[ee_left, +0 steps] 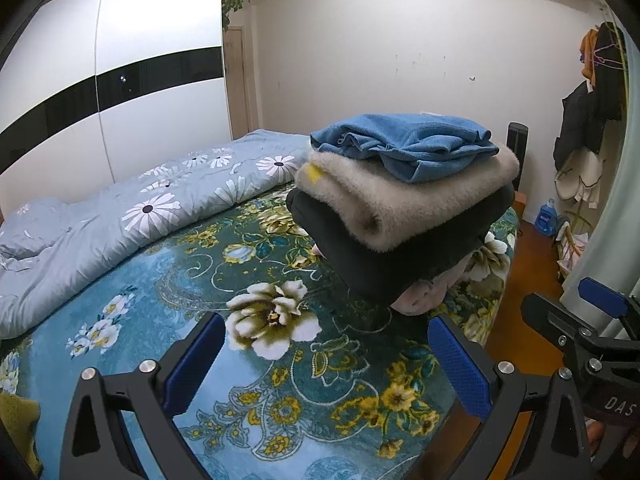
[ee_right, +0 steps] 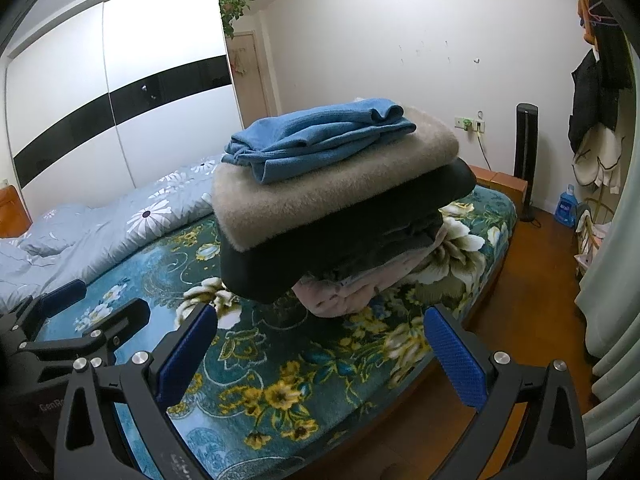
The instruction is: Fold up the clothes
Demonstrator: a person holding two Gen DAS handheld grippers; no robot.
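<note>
We observe a stack of folded clothes [ee_left: 404,208] resting on the floral bedspread [ee_left: 248,360] toward the far right part of the bed, near its right edge. The stack comprises four layers. The top layer is a blue garment [ee_left: 412,146], loosely folded with visible creases. Beneath it lies a beige fuzzy garment [ee_left: 384,204], which carries a small yellow tag [ee_left: 313,172] at its left end. Below that is a dark garment [ee_left: 384,260], and at the bottom a pale pink garment [ee_left: 420,296] protrudes on the near right side. In the right wrist view the same stack [ee_right: 340,200] appears with the pink layer [ee_right: 340,296] showing at its near underside.

We note that the left gripper [ee_left: 326,364] is released: its two blue-padded fingers stand wide apart above the bedspread, near the stack but not touching it, with nothing between them. The right gripper [ee_right: 320,354] is likewise released, its fingers spread wide and empty, positioned on the near side of the stack over the right bed edge. Each gripper is partly visible in the other camera, at the frame edge.

A grey daisy-print quilt [ee_left: 120,220] lies bunched along the left side of the bed. A white wardrobe with a black band [ee_left: 100,92] stands at far left. Hanging coats [ee_left: 588,120] occupy the far right wall, and a blue bottle [ee_left: 546,216] stands on the wooden floor [ee_right: 532,280].
</note>
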